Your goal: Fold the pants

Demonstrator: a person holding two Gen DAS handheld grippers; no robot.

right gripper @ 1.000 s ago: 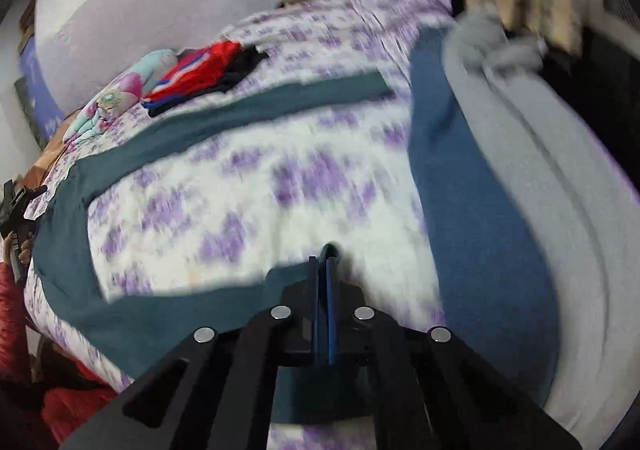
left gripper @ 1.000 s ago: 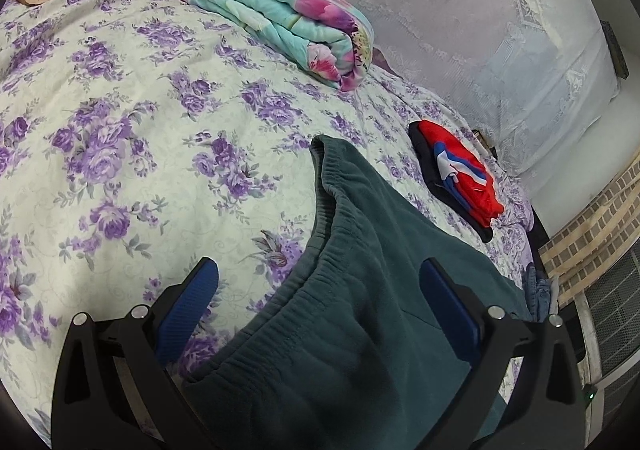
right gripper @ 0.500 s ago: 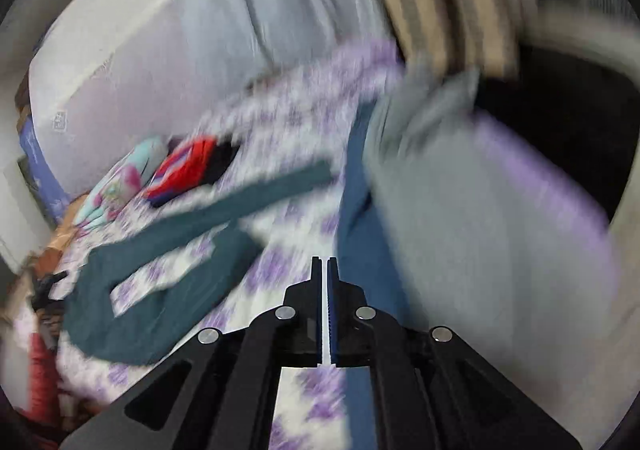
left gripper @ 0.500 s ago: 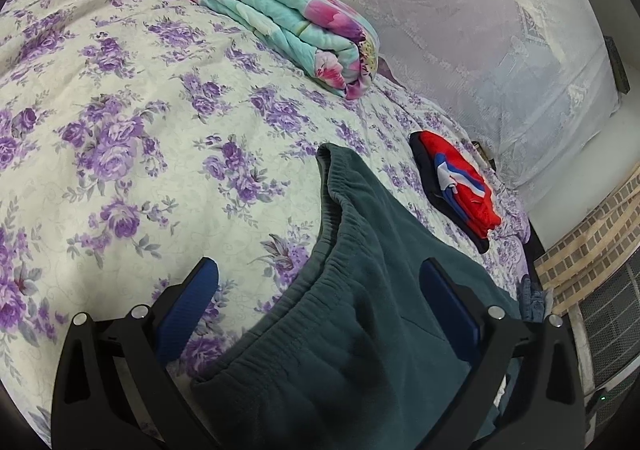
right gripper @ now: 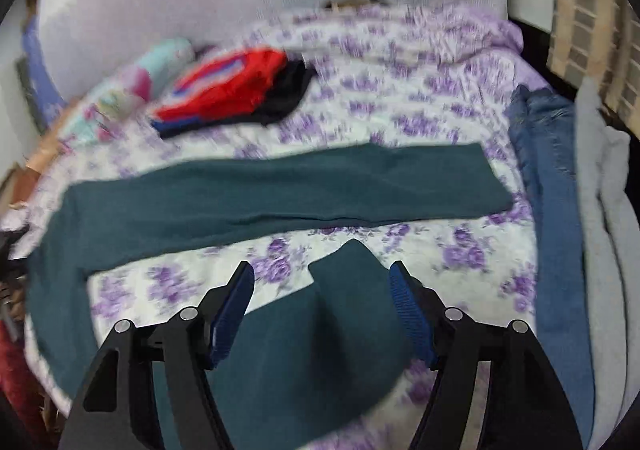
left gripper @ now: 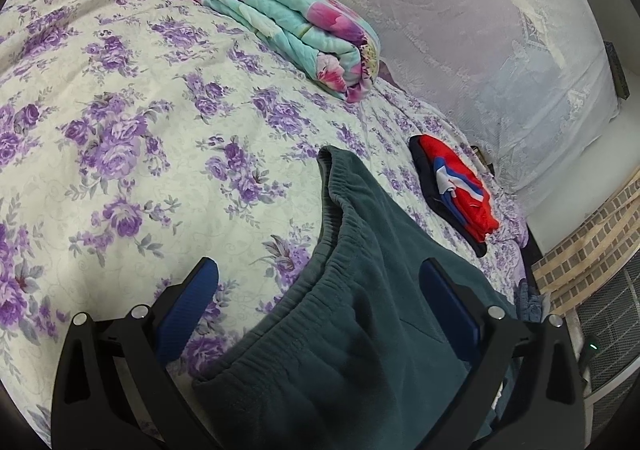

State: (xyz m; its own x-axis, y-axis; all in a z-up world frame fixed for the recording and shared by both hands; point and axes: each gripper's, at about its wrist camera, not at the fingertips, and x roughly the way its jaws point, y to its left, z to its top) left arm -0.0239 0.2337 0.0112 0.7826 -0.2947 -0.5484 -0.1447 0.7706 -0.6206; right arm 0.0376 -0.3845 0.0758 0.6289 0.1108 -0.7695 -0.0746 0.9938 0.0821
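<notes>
Dark teal sweatpants [left gripper: 360, 330] lie on a bed with a purple-flowered sheet [left gripper: 120, 130]. In the left wrist view their elastic waistband [left gripper: 332, 218] runs up between the jaws. My left gripper [left gripper: 320, 274] is open above the waistband. In the right wrist view one leg [right gripper: 280, 190] lies flat across the bed, and the other leg's end [right gripper: 348, 282] sits bunched between the jaws. My right gripper [right gripper: 322, 270] is open around that leg end, not gripping it.
A folded floral quilt [left gripper: 280, 22] lies at the head of the bed. A red, blue and black folded garment [left gripper: 456, 190] lies near the far edge. Blue jeans [right gripper: 556, 210] and grey clothes [right gripper: 608, 250] lie at the bed's right side. A lace curtain [left gripper: 480, 30] hangs behind.
My right gripper was shut and swinging about; now it is open, with the near pant leg's end lying between its jaws. The left gripper stayed open, shifting only slightly.
</notes>
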